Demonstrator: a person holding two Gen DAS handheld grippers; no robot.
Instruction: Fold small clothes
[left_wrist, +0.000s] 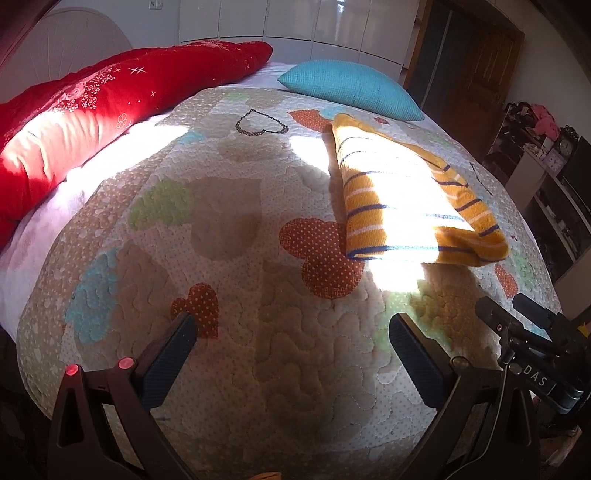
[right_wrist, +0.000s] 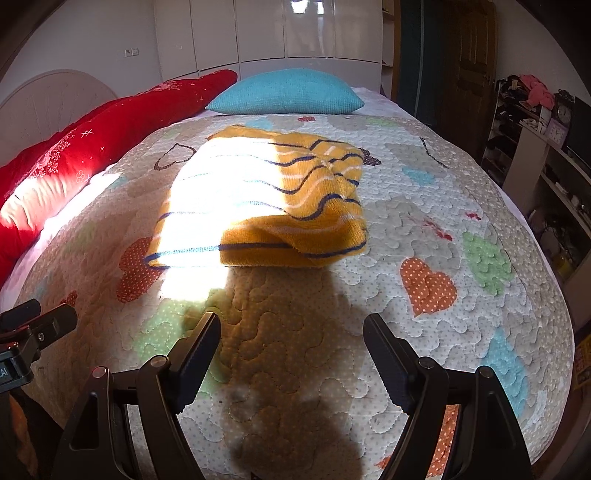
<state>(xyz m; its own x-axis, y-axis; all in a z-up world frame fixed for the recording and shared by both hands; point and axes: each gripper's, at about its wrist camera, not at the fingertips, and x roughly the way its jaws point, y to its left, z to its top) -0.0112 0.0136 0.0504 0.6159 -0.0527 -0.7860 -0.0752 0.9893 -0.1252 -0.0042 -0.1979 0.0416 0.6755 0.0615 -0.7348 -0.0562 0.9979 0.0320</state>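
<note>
1. Lying folded on the bed's quilt (right_wrist: 424, 229), the yellow striped garment (right_wrist: 266, 206) sits at centre frame in the right wrist view, half in bright sunlight.
2. Left claw (left_wrist: 291, 332) gapes wide, holding nothing, low in its frame.
3. Right claw (right_wrist: 291, 328) likewise spread and empty, well short of the garment.
4. Blue pillow (right_wrist: 284, 92) and red duvet (left_wrist: 92, 110) lie beyond.

harsh sun patch blows out the striped sweater (right_wrist: 258, 195) | long dark shadows on quilt (right_wrist: 424, 229) | heavy fisheye warp, dim corners
</note>
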